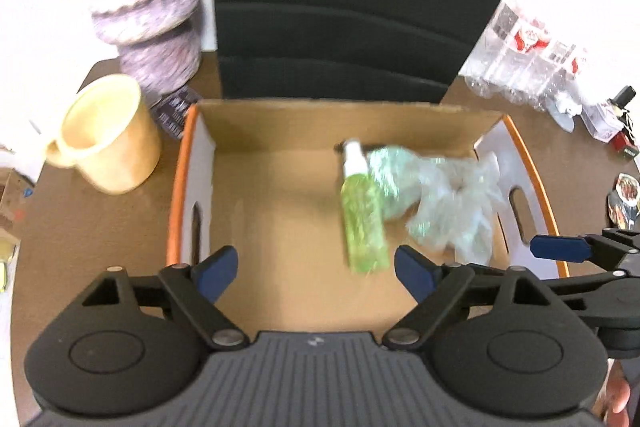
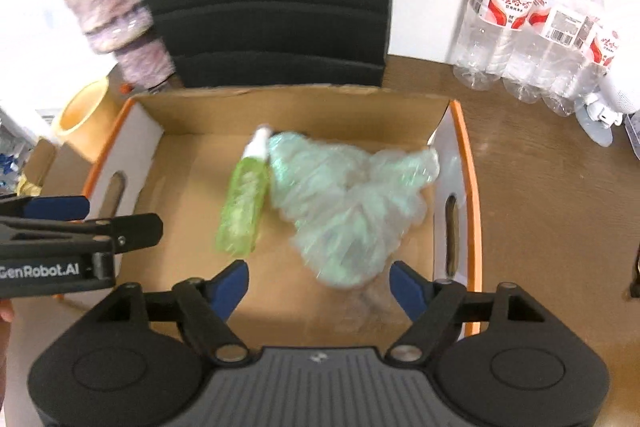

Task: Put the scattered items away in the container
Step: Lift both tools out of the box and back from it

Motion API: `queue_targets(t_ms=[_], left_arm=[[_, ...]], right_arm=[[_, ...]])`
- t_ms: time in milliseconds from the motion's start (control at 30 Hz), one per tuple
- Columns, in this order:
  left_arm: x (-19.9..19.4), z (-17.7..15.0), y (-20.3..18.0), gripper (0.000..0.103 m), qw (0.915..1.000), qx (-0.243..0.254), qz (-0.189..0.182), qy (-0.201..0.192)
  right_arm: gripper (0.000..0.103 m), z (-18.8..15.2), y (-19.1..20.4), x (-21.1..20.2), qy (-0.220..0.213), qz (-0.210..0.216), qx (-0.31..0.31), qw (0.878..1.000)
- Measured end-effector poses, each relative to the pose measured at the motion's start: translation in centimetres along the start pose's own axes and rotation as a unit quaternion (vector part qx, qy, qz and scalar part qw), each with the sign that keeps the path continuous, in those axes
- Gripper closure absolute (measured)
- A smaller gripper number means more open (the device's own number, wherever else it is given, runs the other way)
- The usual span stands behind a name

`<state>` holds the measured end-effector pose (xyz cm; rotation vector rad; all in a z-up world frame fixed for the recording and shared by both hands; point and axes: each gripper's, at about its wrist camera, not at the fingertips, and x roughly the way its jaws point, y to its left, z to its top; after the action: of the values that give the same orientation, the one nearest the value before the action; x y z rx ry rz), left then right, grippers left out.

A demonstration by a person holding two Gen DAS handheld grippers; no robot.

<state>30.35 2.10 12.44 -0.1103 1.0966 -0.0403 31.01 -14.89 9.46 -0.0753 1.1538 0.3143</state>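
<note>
the left gripper [image 1: 316, 273] hangs over the near edge of the cardboard box [image 1: 280, 115] with its blue pads spread wide and nothing between them; the right gripper [image 2: 318, 285] hangs beside it over the same near edge, likewise spread and empty; in the right wrist view the left gripper comes in from 9 o'clock, and in the left wrist view one pad of the right shows at 3 o'clock

the green spray bottle [image 1: 362, 215] lies flat on the box floor, already inside the container; from the left gripper it sits at about 1 o'clock, close ahead, its long axis running roughly 12 to 6 with the white cap at the far end; from the right gripper it lies at about 11 o'clock, tilted a little; the left looks the nearer of the two to it; touching the bottle's right side is a crumpled clear plastic bag [image 2: 340, 195], straight ahead at 12 o'clock of the right gripper, so the right looks the nearer to that

both views are smeared by motion; a dark thing behind the bottle's cap is too hidden to name; whether any loose items remain on the table [image 2: 540, 187] for tidying i cannot tell, since its near part is cut off by the gripper bodies
</note>
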Motion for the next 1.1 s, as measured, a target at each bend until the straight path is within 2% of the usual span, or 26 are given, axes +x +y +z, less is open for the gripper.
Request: queue_targets(t_ms=[67, 267, 433, 533, 633, 700, 833, 967, 1033, 1100], left_arm=[[-1.0, -1.0, -0.2, 0.006, 1.0, 0.005, 0.004, -0.006], [-3.6, -4.4, -0.9, 0.0, 0.9994, 0.024, 0.006, -0.024], [-4.8, -7.5, -1.1, 0.0, 0.9992, 0.022, 0.013, -0.03], [-6.0, -9.6, -0.5, 0.0, 0.9994, 0.004, 0.004, -0.035], [-7.3, -12.9, 0.4, 0.0, 0.9977, 0.003, -0.007, -0.067], [-8.0, -15.2, 0.7, 0.0, 0.9953, 0.022, -0.002, -0.094], [-8.4, -20.6, 0.3, 0.0, 0.9837, 0.073, 0.023, -0.163], [-7.0, -25.9, -0.2, 0.0, 0.972, 0.085, 0.097, -0.196], [-6.5, -29.0, -0.4, 0.0, 0.9649, 0.091, 0.122, -0.214], [-6.3, -30.7, -0.1, 0.0, 0.9658, 0.084, 0.103, -0.222]], right_arm=[[0.026, -1.1, 0.6, -0.9, -0.002, 0.002, -0.007, 1.0], [0.023, -4.8, 0.9, -3.0, -0.007, 0.008, -0.004, 1.0], [0.023, -7.6, 0.8, -4.5, -0.005, 0.015, 0.001, 1.0], [0.023, -9.5, 1.3, -6.4, -0.02, 0.014, -0.004, 1.0], [0.02, -12.5, 1.9, -8.6, -0.054, 0.031, -0.013, 0.998], [0.013, -15.0, 2.2, -9.6, -0.085, 0.047, -0.021, 0.995], [0.012, -20.6, 3.2, -9.6, -0.135, 0.049, -0.036, 0.989], [0.012, -25.6, 3.2, -7.9, -0.176, 0.011, -0.02, 0.984], [0.012, -28.0, 3.0, -7.0, -0.196, -0.01, -0.006, 0.981], [0.012, -30.3, 2.7, -6.6, -0.221, -0.009, 0.0, 0.975]])
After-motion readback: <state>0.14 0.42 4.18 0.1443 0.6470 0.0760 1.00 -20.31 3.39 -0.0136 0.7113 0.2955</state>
